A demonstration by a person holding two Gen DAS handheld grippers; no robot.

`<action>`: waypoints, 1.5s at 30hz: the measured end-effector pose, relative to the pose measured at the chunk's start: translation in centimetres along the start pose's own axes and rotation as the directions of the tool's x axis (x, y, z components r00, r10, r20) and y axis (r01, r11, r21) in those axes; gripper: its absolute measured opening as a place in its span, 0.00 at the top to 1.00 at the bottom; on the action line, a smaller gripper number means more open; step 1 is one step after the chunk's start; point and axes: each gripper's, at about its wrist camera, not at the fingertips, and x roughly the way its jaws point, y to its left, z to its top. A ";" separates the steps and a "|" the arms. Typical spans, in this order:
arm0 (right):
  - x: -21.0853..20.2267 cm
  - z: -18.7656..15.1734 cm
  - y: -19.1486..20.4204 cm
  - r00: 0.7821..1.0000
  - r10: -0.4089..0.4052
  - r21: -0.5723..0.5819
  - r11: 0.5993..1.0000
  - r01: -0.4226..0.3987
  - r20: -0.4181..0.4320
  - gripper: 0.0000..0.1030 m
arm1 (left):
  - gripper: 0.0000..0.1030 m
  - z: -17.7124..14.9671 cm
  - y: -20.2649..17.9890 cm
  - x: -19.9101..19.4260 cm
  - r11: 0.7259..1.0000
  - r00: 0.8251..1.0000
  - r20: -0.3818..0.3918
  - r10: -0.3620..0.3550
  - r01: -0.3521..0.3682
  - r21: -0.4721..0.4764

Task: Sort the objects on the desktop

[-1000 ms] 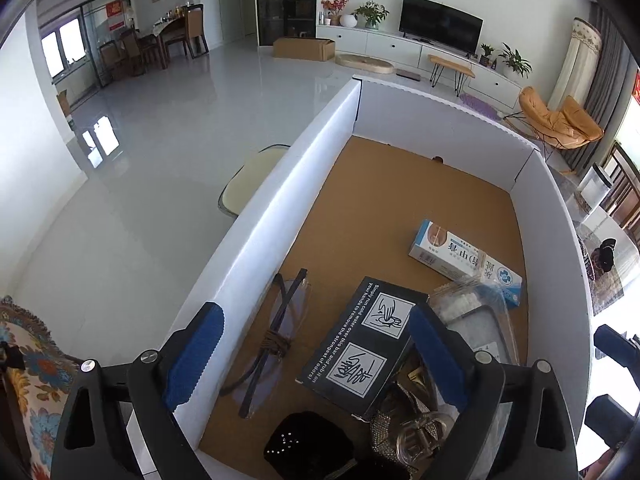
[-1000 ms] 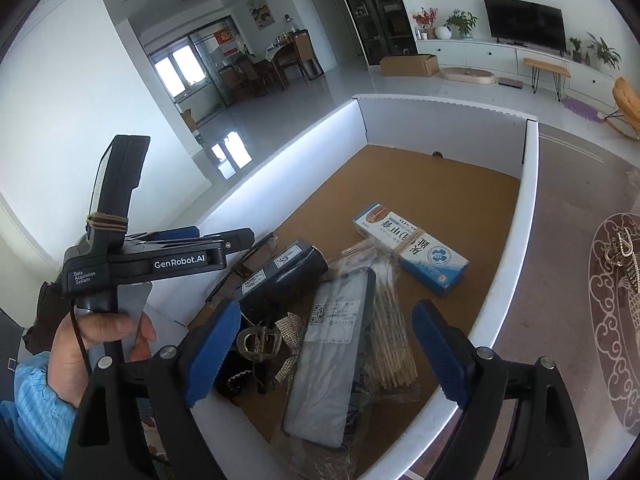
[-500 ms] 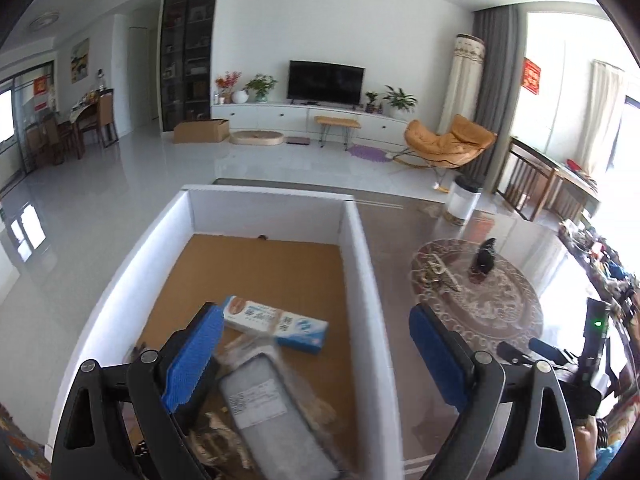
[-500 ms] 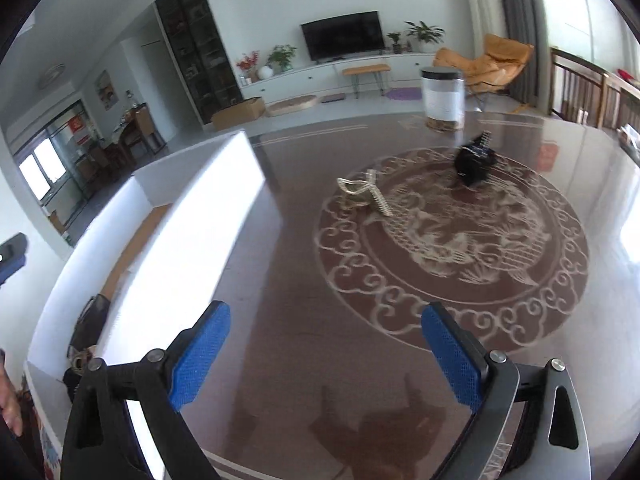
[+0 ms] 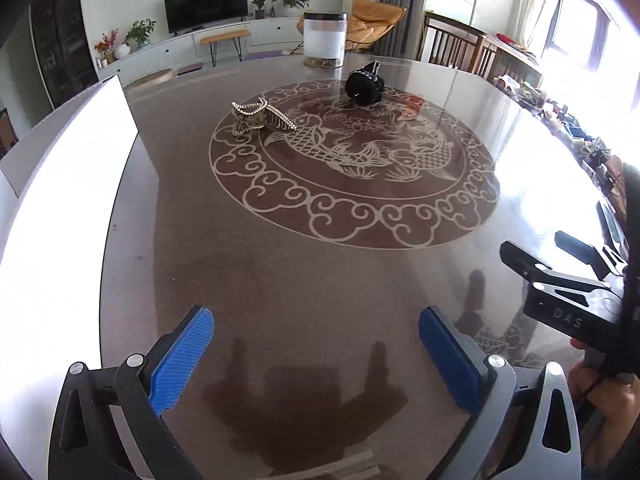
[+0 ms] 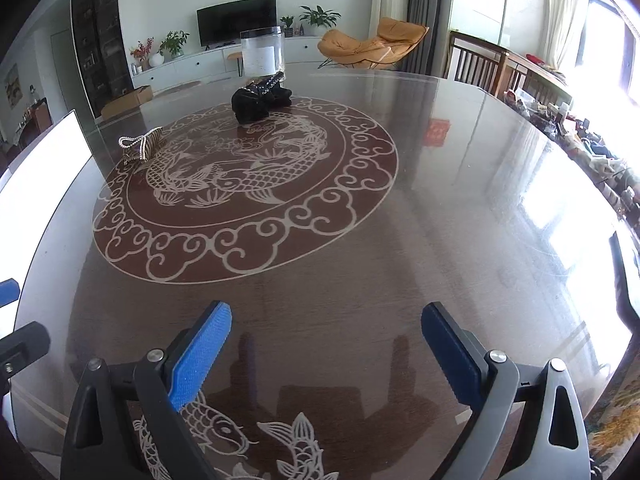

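Both grippers spread and empty above the glass-topped table [image 5: 320, 264].
Left gripper [image 5: 316, 344] and right gripper [image 6: 326, 340] at lower frame; beaded hair clip [image 5: 256, 117] and black pouch [image 5: 364, 86] upper centre; white box wall [image 5: 60, 216] cut off left.

Glossy table [image 5: 320, 272], beaded metallic clip [image 5: 256, 118]

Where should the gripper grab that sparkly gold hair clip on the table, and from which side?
Probably by the beaded loop end of the gold hair clip, where it stands highest off the table. Come from above with the open left gripper, jaws across its narrow width: the toothed part lies low and slanted, offering little to pinch. Fine detail is too small to tell.
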 end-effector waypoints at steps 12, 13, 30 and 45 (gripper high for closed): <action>2.1 0.0 -0.8 0.998 0.036 0.031 0.999 -0.034 -0.042 0.06 | 0.00 1.8 1.0 4.5 0.997 0.997 -0.015 0.072 -0.073 -0.030; 2.1 0.0 -0.5 0.999 0.031 0.019 0.999 -0.030 -0.044 0.06 | 0.00 1.9 1.0 4.6 0.997 0.997 -0.014 0.073 -0.074 -0.031; 2.2 0.1 -0.2 0.997 0.042 0.010 0.999 -0.042 -0.057 0.00 | 0.00 6.4 4.4 7.7 0.983 0.992 -0.009 0.129 -0.129 -0.129; 2.2 0.1 -0.2 0.998 0.042 0.010 0.999 -0.042 -0.056 0.00 | 0.00 12.5 6.4 11.9 0.950 0.979 -0.020 0.203 -0.202 -0.239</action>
